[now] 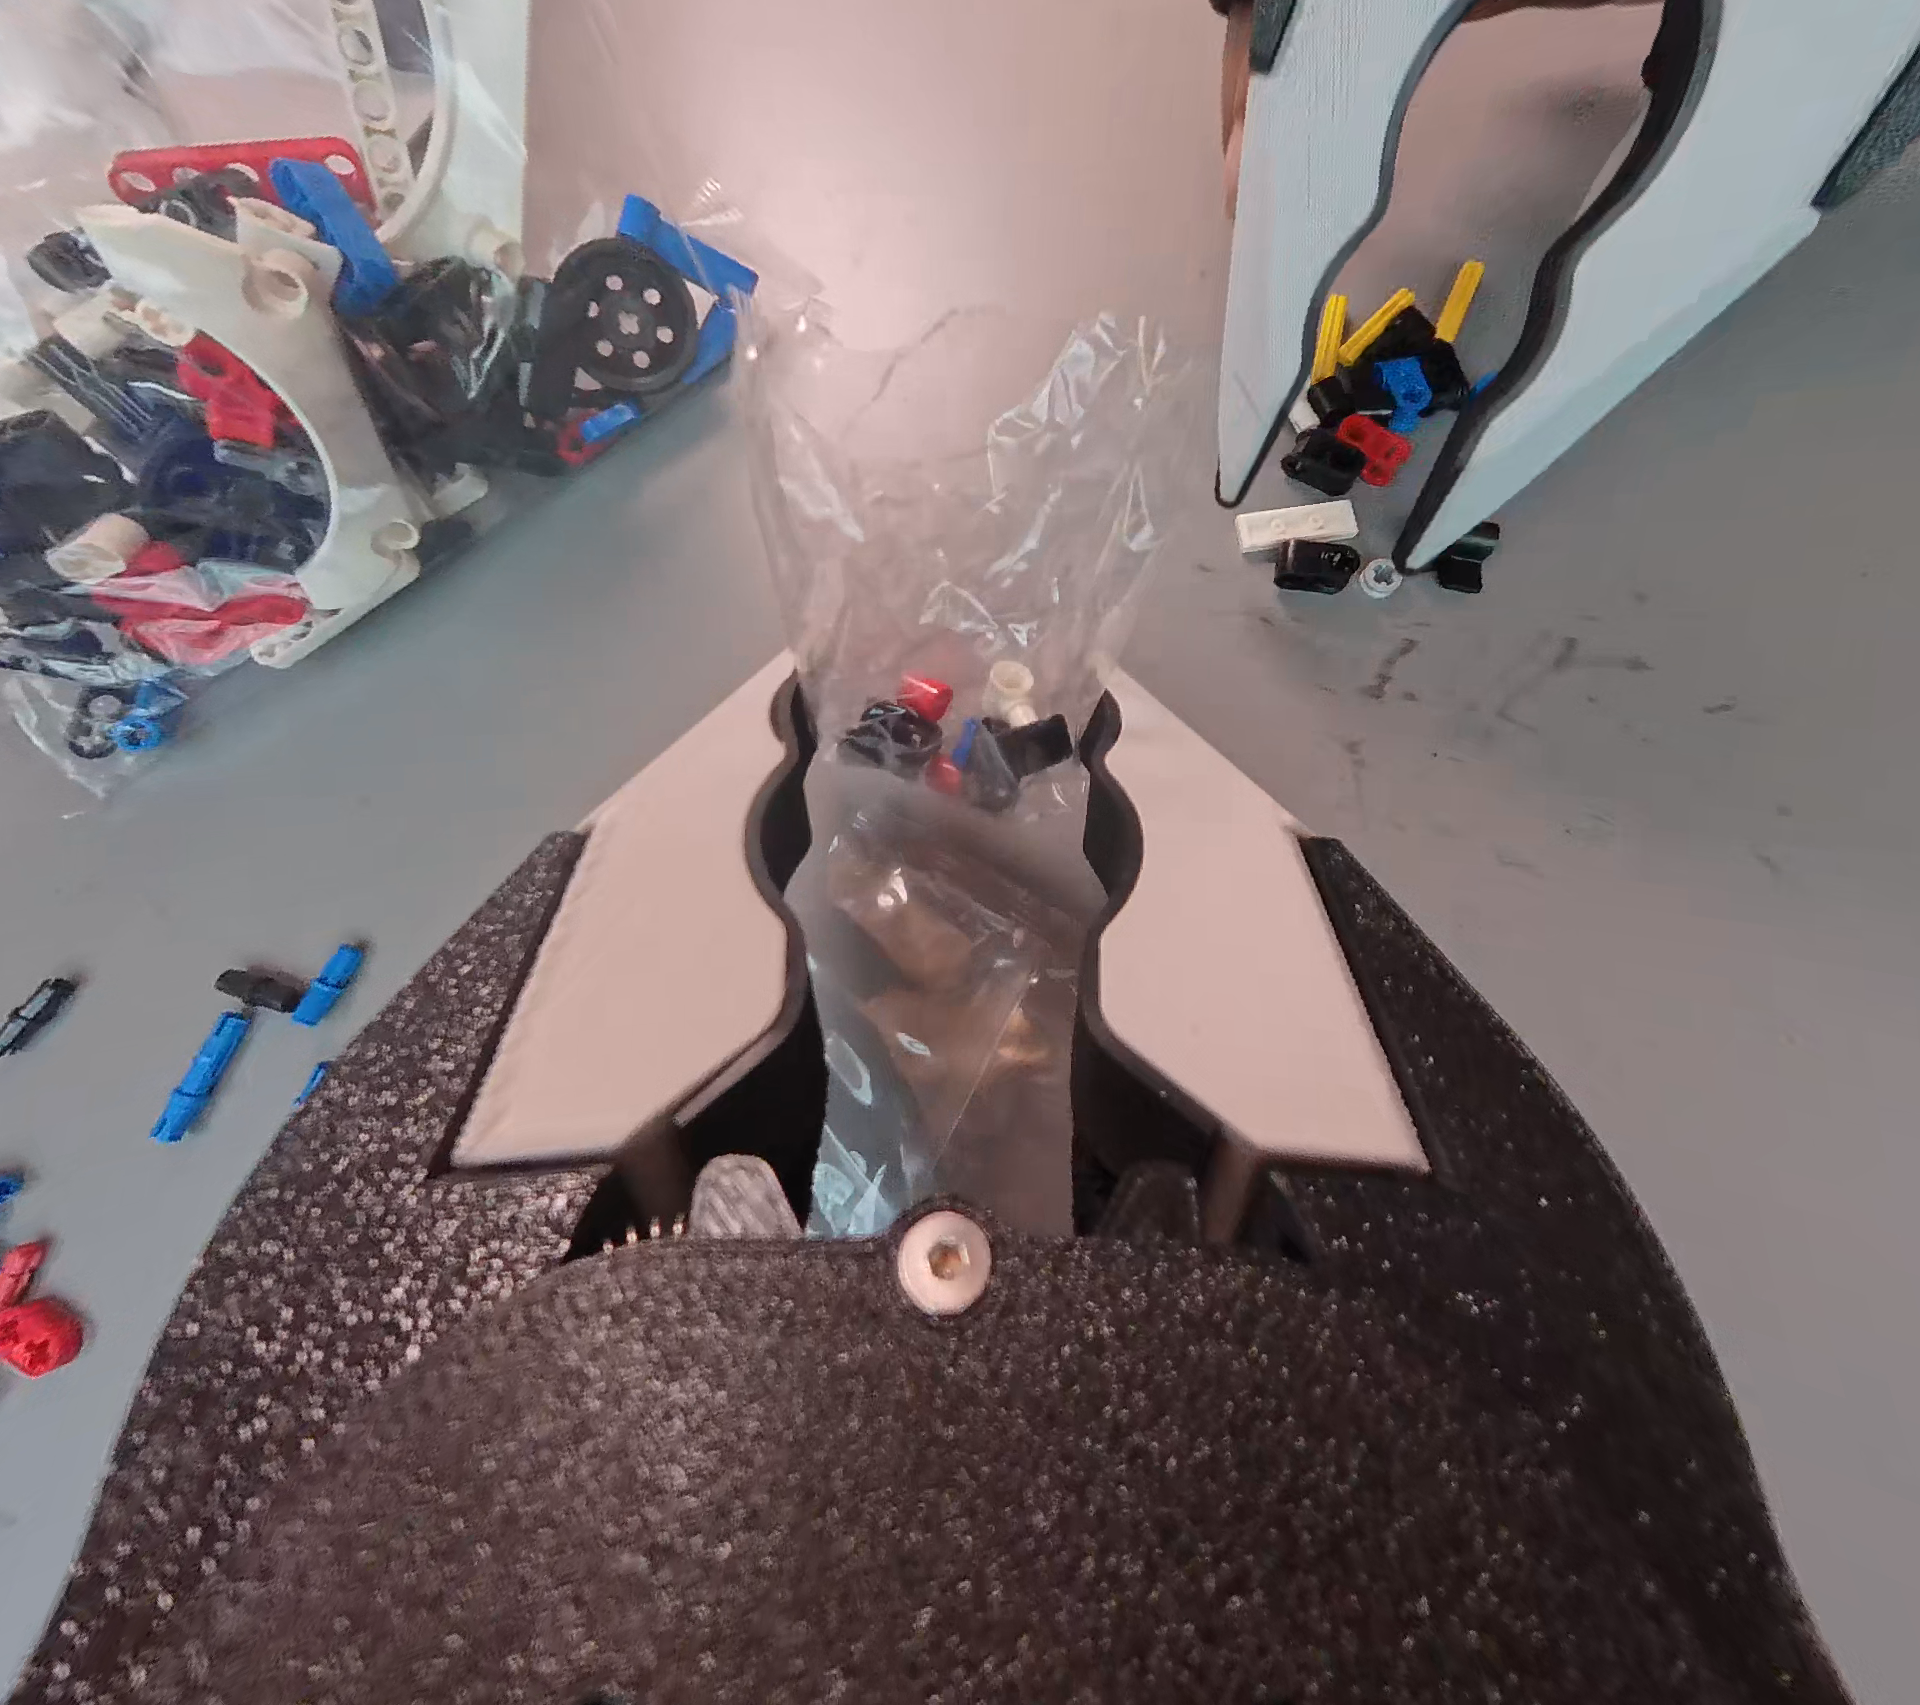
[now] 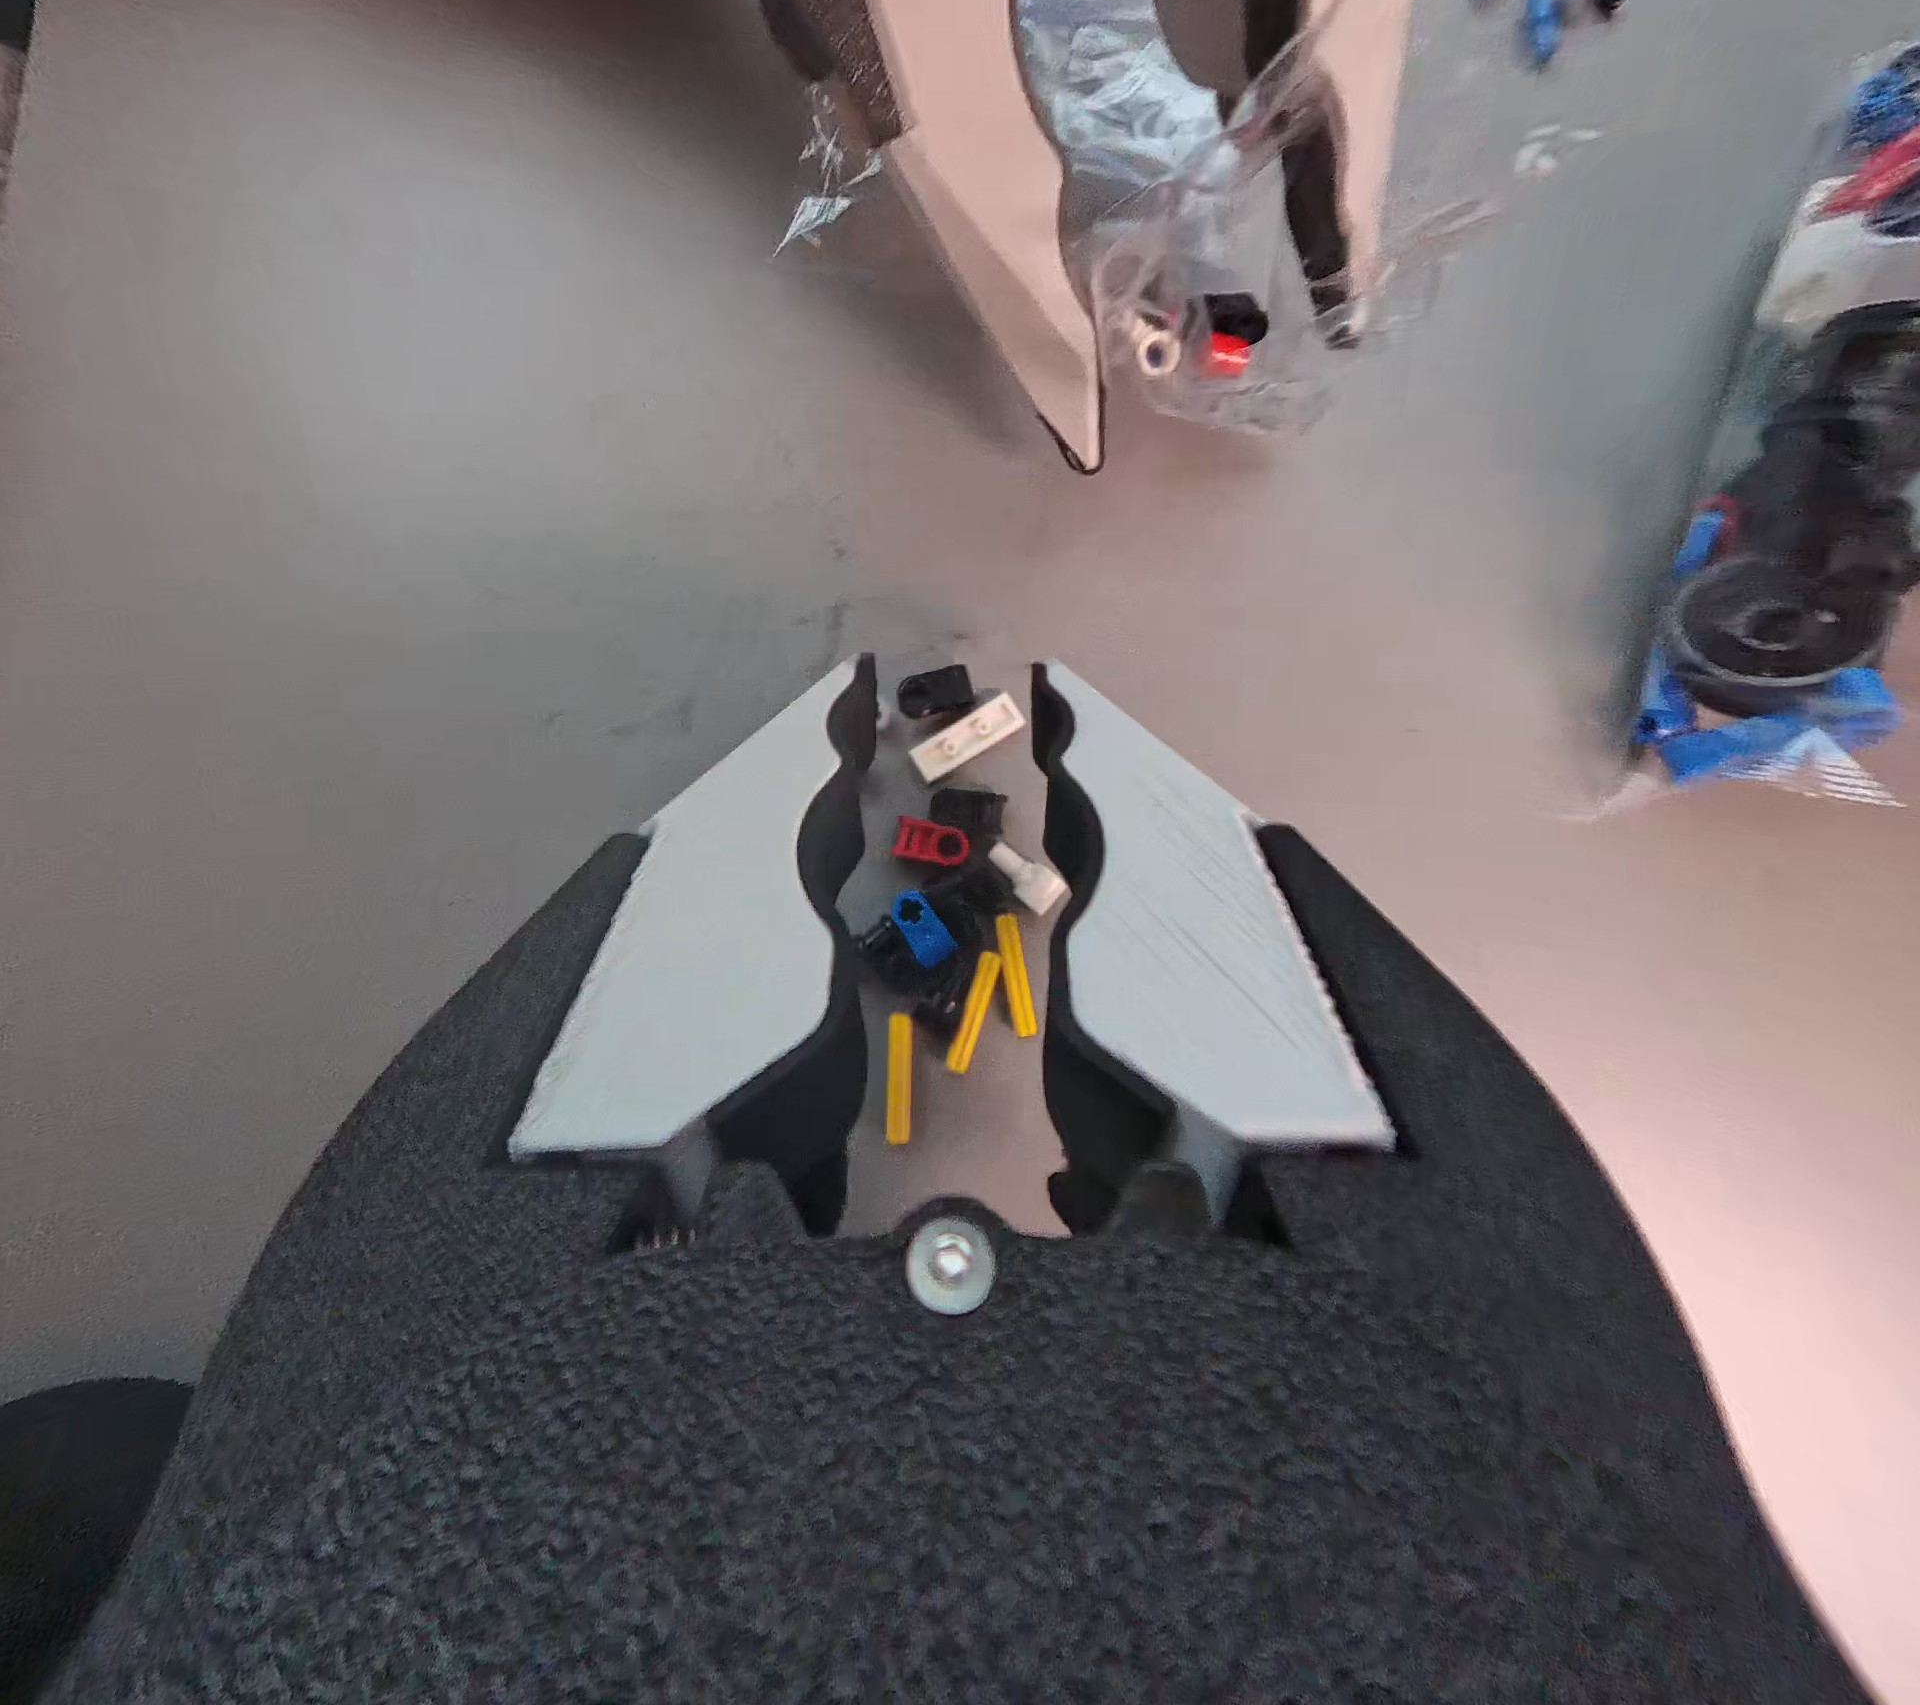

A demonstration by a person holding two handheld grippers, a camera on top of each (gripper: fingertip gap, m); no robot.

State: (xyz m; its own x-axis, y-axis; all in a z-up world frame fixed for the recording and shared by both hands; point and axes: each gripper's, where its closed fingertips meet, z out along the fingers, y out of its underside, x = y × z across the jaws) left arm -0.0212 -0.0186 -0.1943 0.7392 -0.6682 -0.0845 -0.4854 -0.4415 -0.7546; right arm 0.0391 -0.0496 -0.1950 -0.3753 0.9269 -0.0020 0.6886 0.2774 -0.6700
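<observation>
You have two grippers (image 1: pixel 948 710) (image 2: pixel 948 679) and two clear bags (image 1: pixel 935 575) (image 1: pixel 239 367). Three yellow axles (image 2: pixel 971 1011) lie at the right wrist view's centre. Four blue pins (image 1: pixel 197 1073) sit lower left in the left wrist view.

Left gripper (image 1: pixel 948 720): big black body w/ a bumpy, speckled skin, round at the back. One silver screw (image 1: pixel 943 1274) sits in the middle, near the front edge. Two fingers (image 1: pixel 665 959) stick out, flat & light grey on top, w/ wavy black inner edges.

Right gripper (image 2: pixel 948 689): same look. Black bumpy body, silver screw w/ washer (image 2: pixel 948 1266), two light grey fingers (image 2: pixel 1195 959) w/ thin lines across them & wavy black pads inside.
</observation>
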